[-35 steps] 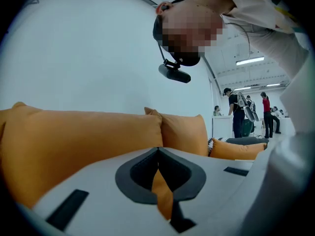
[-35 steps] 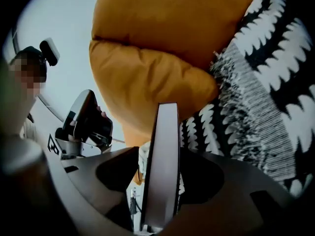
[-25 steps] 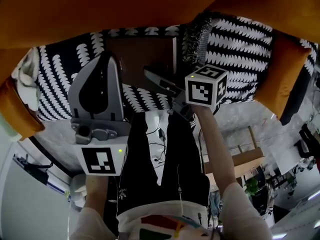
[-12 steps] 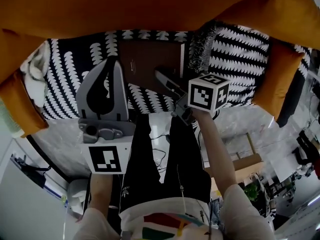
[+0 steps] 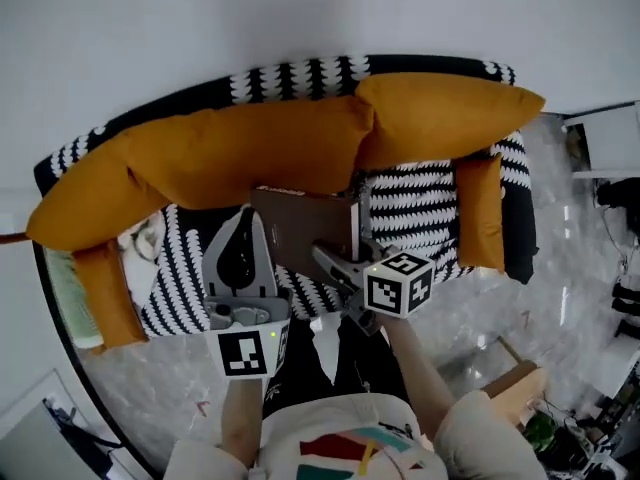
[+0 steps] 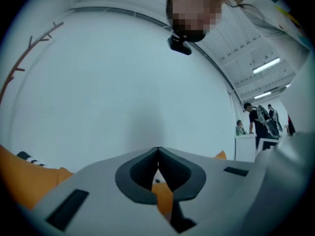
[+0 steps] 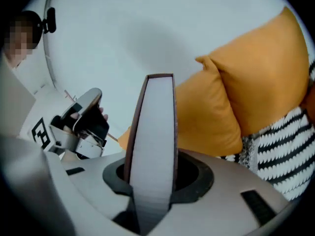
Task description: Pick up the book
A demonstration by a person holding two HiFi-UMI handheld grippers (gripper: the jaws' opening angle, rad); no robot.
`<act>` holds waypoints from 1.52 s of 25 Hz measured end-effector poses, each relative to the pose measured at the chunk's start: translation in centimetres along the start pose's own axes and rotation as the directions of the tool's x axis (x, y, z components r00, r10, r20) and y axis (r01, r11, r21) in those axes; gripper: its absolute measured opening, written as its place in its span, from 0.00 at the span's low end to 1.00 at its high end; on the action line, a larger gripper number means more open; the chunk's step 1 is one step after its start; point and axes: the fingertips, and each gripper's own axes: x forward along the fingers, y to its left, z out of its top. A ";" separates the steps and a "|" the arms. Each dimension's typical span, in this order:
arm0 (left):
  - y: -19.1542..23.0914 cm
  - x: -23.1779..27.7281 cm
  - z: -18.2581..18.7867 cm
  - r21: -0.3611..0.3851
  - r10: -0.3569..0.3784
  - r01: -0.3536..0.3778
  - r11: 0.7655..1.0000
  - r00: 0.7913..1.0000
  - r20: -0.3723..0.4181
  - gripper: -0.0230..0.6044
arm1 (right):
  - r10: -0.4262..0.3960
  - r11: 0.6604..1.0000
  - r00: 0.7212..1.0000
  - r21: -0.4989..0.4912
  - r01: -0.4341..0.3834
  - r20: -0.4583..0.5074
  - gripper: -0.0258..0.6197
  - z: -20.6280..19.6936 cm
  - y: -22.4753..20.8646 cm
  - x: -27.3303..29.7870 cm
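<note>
A brown hardcover book hangs above the sofa seat, and my right gripper is shut on its lower right corner. In the right gripper view the book stands on edge between the jaws, white page block facing me, both pads pressed on its covers; this gripper points somewhat downward. My left gripper hovers just left of the book, apart from it, with nothing held. In the left gripper view its tips meet, pointing level at the white wall.
A black-and-white patterned sofa carries long orange back cushions and small orange cushions at both ends. Grey marble floor lies in front, with a wooden piece at lower right. People stand far off.
Both grippers have risen a good way. The book came up off the sofa seat in the right gripper. The head view now takes in the whole sofa and wall.
</note>
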 end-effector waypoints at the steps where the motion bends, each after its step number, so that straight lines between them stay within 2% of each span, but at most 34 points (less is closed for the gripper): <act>1: 0.0 -0.1 2.0 -0.039 0.026 -0.026 0.999 1.000 0.008 0.05 | -0.008 1.000 1.000 -0.020 0.009 0.027 0.28 1.2 1.7 -2.2; 2: -0.1 -0.1 4.1 -0.070 0.042 -0.041 0.997 0.999 0.023 0.05 | -0.020 0.999 0.997 -0.034 0.023 0.068 0.28 2.7 3.2 -4.4; 4: -0.8 0.9 8.1 -0.082 0.023 -0.017 0.996 0.997 0.078 0.05 | -0.053 0.995 0.980 -0.072 0.068 0.191 0.28 6.8 5.3 -8.1; 7: -3.5 2.2 13.1 -0.048 -0.069 0.076 0.996 0.989 0.130 0.05 | -0.096 0.982 0.930 -0.121 0.148 0.355 0.28 11.9 7.7 -13.3; 10: -7.1 2.4 16.4 -0.037 -0.147 0.155 0.987 0.977 0.155 0.05 | -0.112 0.969 0.882 -0.147 0.199 0.458 0.28 14.8 9.6 -18.1; 16: -13.8 4.0 21.1 0.014 -0.283 0.287 0.958 0.934 0.220 0.05 | -0.131 0.946 0.774 -0.155 0.285 0.620 0.28 18.4 11.3 -25.5; 21: -17.6 4.6 22.2 0.015 -0.326 0.332 0.943 0.918 0.223 0.05 | -0.145 0.931 0.709 -0.148 0.334 0.690 0.28 18.7 11.1 -30.0; 29: -20.9 3.6 23.5 0.042 -0.382 0.384 0.922 0.892 0.241 0.05 | -0.163 0.903 0.639 -0.147 0.403 0.752 0.28 18.4 11.6 -33.9; 33: -21.3 3.3 23.6 0.061 -0.392 0.389 0.919 0.890 0.233 0.05 | -0.171 0.891 0.630 -0.155 0.427 0.757 0.28 18.4 11.6 -34.2; 38: -21.1 3.0 23.8 0.074 -0.388 0.381 0.921 0.893 0.229 0.05 | -0.153 0.894 0.622 -0.160 0.418 0.768 0.28 18.6 12.1 -34.4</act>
